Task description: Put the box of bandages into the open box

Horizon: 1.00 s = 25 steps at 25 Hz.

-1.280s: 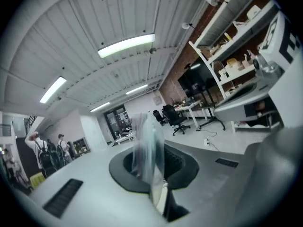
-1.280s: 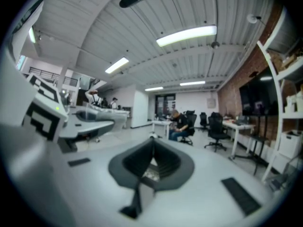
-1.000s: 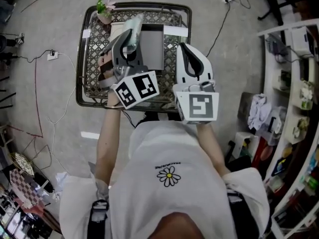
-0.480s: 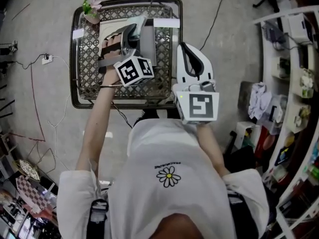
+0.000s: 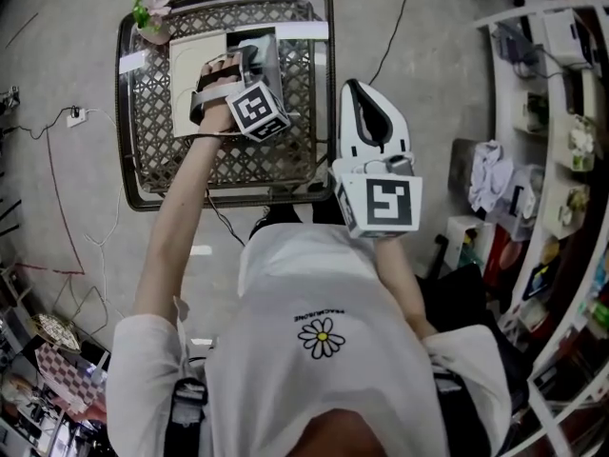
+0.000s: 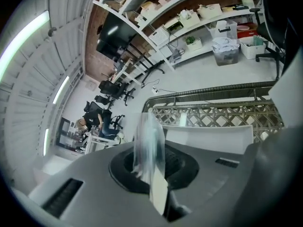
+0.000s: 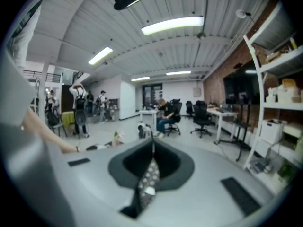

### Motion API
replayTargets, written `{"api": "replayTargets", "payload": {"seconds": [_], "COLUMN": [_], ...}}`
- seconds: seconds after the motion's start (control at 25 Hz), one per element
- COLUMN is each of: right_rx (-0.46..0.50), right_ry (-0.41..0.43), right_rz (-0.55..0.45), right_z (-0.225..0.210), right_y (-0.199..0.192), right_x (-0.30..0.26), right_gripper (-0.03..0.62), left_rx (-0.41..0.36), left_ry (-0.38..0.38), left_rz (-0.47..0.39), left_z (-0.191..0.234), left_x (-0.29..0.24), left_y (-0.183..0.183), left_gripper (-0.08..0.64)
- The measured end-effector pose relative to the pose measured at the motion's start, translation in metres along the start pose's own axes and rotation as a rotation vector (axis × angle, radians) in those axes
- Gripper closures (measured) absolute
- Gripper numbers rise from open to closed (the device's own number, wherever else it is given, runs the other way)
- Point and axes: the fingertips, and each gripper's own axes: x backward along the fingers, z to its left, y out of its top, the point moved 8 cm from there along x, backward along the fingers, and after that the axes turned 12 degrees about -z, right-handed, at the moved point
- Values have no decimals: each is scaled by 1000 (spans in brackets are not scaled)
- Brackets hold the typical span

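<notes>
The bandage box (image 5: 257, 49) is a thin pale teal pack, and my left gripper (image 5: 249, 63) is shut on it, held out over the open box (image 5: 186, 86). That open box is white with a dark inside and lies on the lattice table (image 5: 285, 150). In the left gripper view the bandage box (image 6: 149, 150) stands upright, pinched by the left gripper (image 6: 158, 193), with a white flap of the open box (image 6: 208, 138) just beyond. My right gripper (image 5: 356, 91) is shut on nothing, held back at the table's near right edge. In its own view the right gripper (image 7: 150, 174) faces out into the room.
A small potted plant (image 5: 152, 15) stands on the table's far left corner. White shelves (image 5: 561, 112) with boxes and cloths run along the right. Cables and a socket strip (image 5: 74, 114) lie on the floor to the left.
My left gripper has reached forward and left with the bandage box, from the table's near side to above the open box. The right gripper has stayed put.
</notes>
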Motion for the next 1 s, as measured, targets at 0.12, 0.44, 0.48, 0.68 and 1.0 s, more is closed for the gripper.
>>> {"api": "replayTargets", "payload": {"seconds": [0.12, 0.44, 0.48, 0.68, 1.0], "right_rx": [-8, -9, -9, -4, 4], "right_ry": [-17, -33, -39, -84, -61], "right_rz": [22, 44, 49, 85, 60], "right_z": [-3, -8, -9, -16, -16], "right_y": [-2, -10, -10, -11, -13], "right_x": [0, 3, 4, 9, 8], "right_gripper": [561, 561, 561, 561, 561], "left_rx": [-12, -63, -68, -89, -104], "left_ry": [-33, -137, -147, -164, -216], "left_rz": [37, 72, 79, 125, 141], "left_z": [-8, -27, -29, -38, -44], "left_x": [-15, -43, -47, -57, -69], "left_y": [-9, -23, -25, -32, -34], "left_gripper": [522, 520, 520, 520, 517]}}
